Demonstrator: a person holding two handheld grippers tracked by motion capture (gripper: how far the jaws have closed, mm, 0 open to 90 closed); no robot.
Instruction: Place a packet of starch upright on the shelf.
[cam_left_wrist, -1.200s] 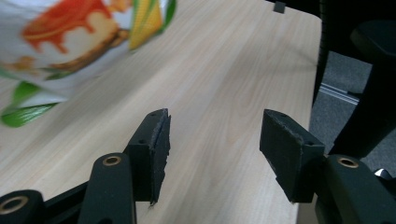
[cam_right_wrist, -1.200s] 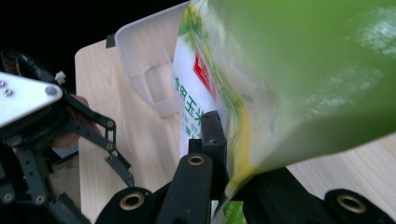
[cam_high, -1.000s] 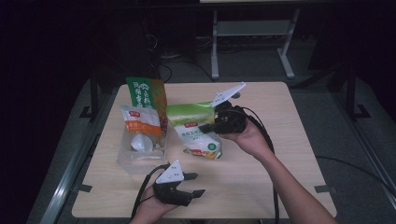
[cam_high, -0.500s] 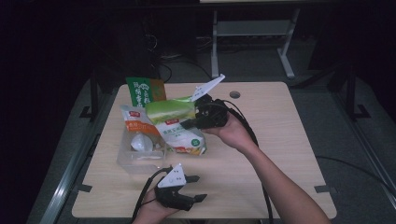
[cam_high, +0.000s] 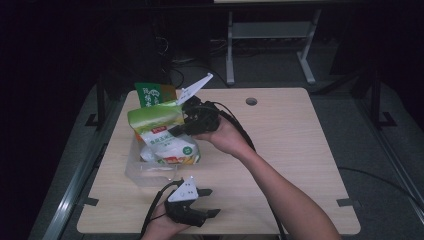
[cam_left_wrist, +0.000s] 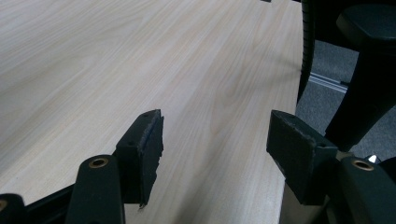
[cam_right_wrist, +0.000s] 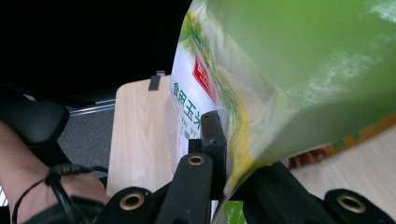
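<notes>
two black jaws of the right gripper (cam_high: 176, 131) pinch a green-topped white plastic food pouch (cam_high: 162, 136) above a clear plastic bin (cam_high: 137, 172). left gripper (cam_high: 209, 202) rests spread wide apart on the light wooden table (cam_high: 290, 145), holding nothing.

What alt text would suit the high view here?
The right gripper holds a green and white bag over a clear bin at the left of a wooden table. The left gripper rests open near the front edge; a green carton stands behind the bin.
</notes>
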